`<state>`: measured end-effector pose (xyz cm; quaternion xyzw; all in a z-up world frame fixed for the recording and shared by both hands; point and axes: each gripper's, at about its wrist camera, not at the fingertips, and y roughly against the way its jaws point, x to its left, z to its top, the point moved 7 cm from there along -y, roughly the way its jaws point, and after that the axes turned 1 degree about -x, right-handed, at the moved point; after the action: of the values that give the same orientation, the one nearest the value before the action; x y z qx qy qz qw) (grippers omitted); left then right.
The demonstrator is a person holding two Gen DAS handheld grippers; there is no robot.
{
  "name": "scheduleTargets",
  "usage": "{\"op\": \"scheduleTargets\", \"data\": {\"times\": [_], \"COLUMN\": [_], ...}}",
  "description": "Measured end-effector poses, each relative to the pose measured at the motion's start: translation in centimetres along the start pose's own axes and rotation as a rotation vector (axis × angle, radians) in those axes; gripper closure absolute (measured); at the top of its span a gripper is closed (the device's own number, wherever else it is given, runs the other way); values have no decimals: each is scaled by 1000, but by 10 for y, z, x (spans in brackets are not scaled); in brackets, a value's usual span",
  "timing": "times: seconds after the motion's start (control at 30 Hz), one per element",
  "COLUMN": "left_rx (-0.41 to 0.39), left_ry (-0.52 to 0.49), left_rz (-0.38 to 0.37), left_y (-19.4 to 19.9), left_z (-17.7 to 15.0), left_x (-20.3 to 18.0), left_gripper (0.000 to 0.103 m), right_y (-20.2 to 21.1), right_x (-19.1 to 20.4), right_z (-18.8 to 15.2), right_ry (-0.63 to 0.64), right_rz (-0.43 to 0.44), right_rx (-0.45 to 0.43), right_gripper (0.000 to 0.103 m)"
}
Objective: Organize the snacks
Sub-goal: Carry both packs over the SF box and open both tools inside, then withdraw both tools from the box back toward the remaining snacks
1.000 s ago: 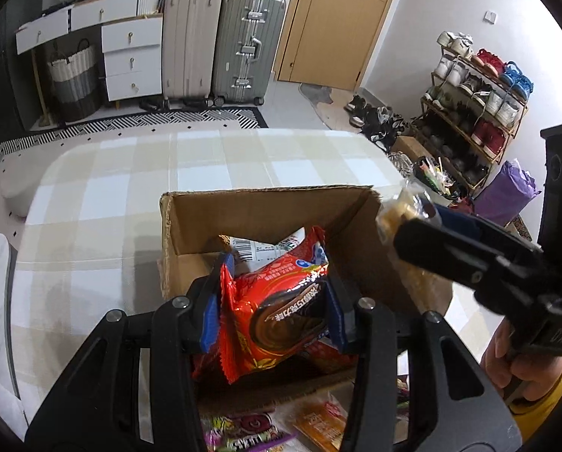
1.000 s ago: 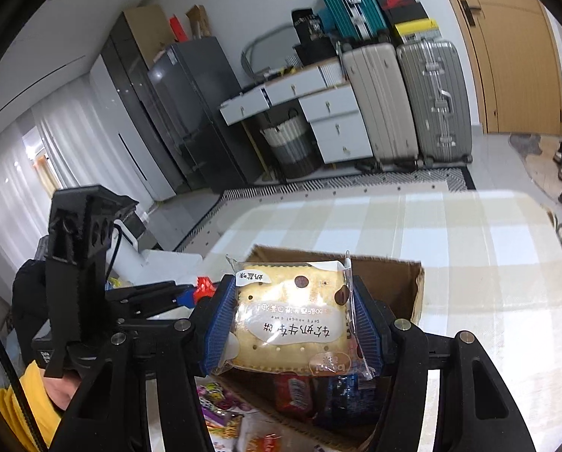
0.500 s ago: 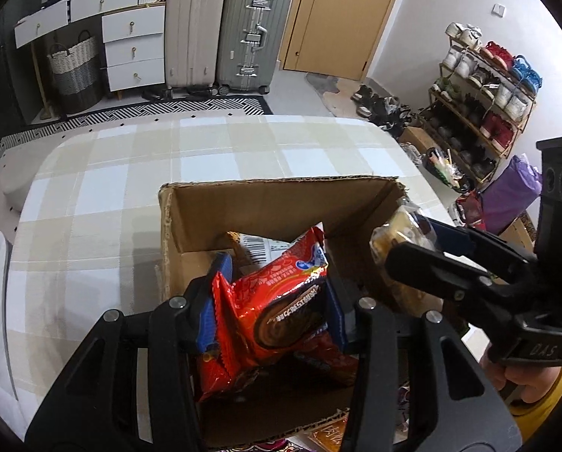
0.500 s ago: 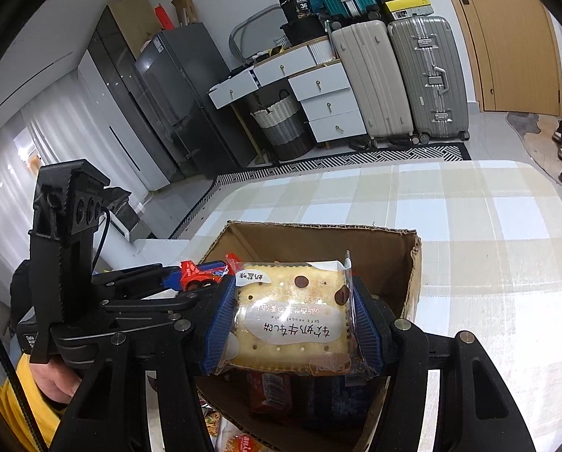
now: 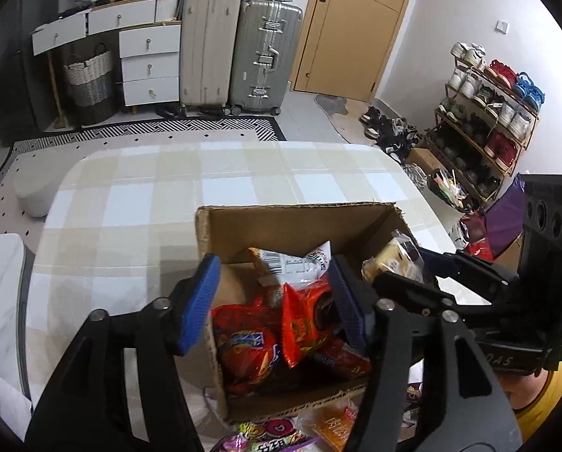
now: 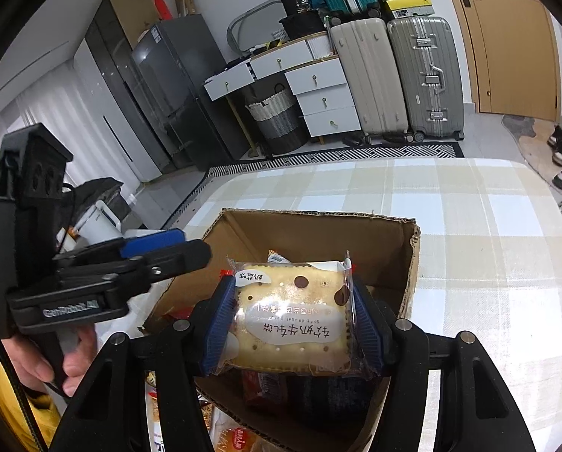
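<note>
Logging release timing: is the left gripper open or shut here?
Open. The left gripper has its blue pads spread wide over the box, the red snack lying loose inside.

A checked-cloth table carries a cardboard box and loose snack packets

Tabletop: we see a check of cream, beige and pale blue squares.
Cardboard box: plain brown, we find no print on it.
Red snack packets: bright red-orange, one with a dark round picture.
Biscuit packet: we note pale yellow biscuit with brown dots under clear wrap, and a white label with dark writing.
Left claw: we see a black frame with blue ribbed pads.
Right claw: the same black and blue.
Rug: black-and-white zigzag.
Suitcases: we count one cream, one silver-grey.
</note>
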<state>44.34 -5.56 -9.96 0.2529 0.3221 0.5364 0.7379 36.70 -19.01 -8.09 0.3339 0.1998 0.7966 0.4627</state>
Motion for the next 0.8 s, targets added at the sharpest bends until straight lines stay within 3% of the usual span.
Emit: {"op": "scheduleTargets", "data": {"times": [0.27, 0.43, 0.8], "left_rx": [-31, -58, -109], "left_ry": [-2, -3, -2], "left_rz": [46, 74, 116], "left_y": [38, 61, 129], "left_z": [-9, -15, -35], "left_x": [9, 8, 3], "left_gripper": [37, 24, 23], "right_y": [2, 17, 69], "right_x": [10, 14, 43], "right_z": [-3, 1, 12], "right_ry": [54, 65, 98], "right_rz": [-48, -62, -55], "right_rx": [7, -33, -117], "right_gripper": [40, 31, 31]}}
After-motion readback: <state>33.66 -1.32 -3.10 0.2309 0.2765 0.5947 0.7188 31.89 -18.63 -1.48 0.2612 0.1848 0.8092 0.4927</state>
